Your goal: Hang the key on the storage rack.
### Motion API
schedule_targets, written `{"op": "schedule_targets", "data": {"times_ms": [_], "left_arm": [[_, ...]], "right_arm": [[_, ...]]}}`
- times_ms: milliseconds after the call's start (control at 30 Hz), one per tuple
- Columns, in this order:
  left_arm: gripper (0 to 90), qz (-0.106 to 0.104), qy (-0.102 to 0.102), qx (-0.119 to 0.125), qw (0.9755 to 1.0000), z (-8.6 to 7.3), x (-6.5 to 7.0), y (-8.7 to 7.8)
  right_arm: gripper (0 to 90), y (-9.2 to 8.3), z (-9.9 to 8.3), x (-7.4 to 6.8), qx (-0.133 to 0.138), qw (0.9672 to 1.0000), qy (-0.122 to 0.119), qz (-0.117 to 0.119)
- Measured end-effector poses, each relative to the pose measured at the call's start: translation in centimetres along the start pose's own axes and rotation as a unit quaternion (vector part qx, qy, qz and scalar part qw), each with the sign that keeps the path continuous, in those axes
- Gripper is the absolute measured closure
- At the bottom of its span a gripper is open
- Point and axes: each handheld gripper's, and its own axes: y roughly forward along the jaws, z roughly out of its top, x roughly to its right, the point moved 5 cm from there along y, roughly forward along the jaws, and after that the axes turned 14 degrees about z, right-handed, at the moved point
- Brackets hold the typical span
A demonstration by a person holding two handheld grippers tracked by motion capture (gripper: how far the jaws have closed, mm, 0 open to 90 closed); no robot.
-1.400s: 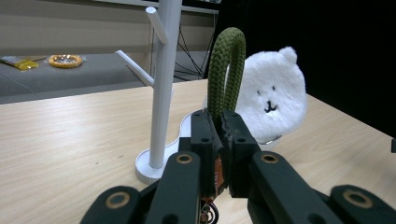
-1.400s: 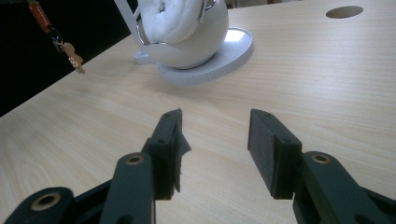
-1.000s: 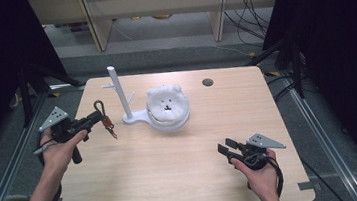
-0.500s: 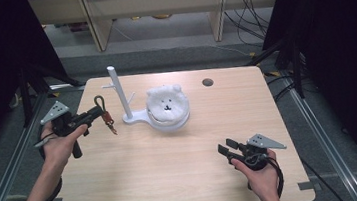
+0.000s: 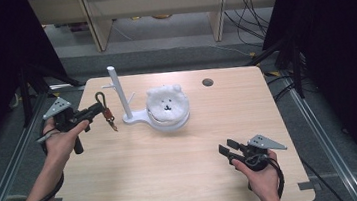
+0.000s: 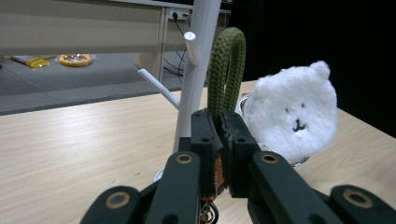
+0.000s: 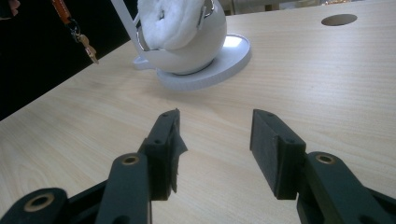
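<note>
My left gripper [image 5: 98, 109] is shut on a keychain at the table's left side. Its green rope loop [image 5: 100, 97] stands up above the jaws, and an orange strap with a small key [image 5: 112, 123] hangs below. In the left gripper view the rope loop [image 6: 227, 65] rises from my left gripper [image 6: 219, 122], just in front of the white peg stand [image 6: 198, 70]. A white fluffy bear [image 5: 166, 102] sits in a white bowl beside the stand [image 5: 115, 89]. My right gripper [image 5: 226, 154] rests open near the front right, with nothing between its jaws [image 7: 215, 126].
The bear [image 7: 173, 16] and its bowl [image 7: 201, 44] lie ahead of the right gripper, with the hanging key [image 7: 88, 49] to their left. A round cable hole [image 5: 208, 82] sits at the table's far edge. Shelving and cables lie beyond the table.
The left gripper with the keychain has lifted a little and edged toward the stand. The right hand has stayed where it was.
</note>
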Motion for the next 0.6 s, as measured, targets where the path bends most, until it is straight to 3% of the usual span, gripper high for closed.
{"op": "schedule_targets", "data": {"times_ms": [200,300,333,600], "left_arm": [[84.1,0.004,0.003,0.001,1.0000,0.4,-0.1,0.4],[84.1,0.007,0.006,0.002,1.0000,0.7,-0.2,0.6],[84.1,0.008,0.005,0.000,1.0000,0.7,-0.2,0.7],[84.1,0.012,0.005,-0.004,0.9999,1.3,-0.5,1.7]], "right_arm": [[53.7,0.0,0.0,-0.2,-0.001,1.0000,0.008,0.001],[53.6,0.0,-0.1,-0.1,-0.001,1.0000,0.004,0.000],[53.6,-0.1,0.0,0.2,0.000,0.9999,-0.016,-0.002],[53.6,-0.1,0.0,0.2,-0.002,0.9999,-0.014,-0.003]]}}
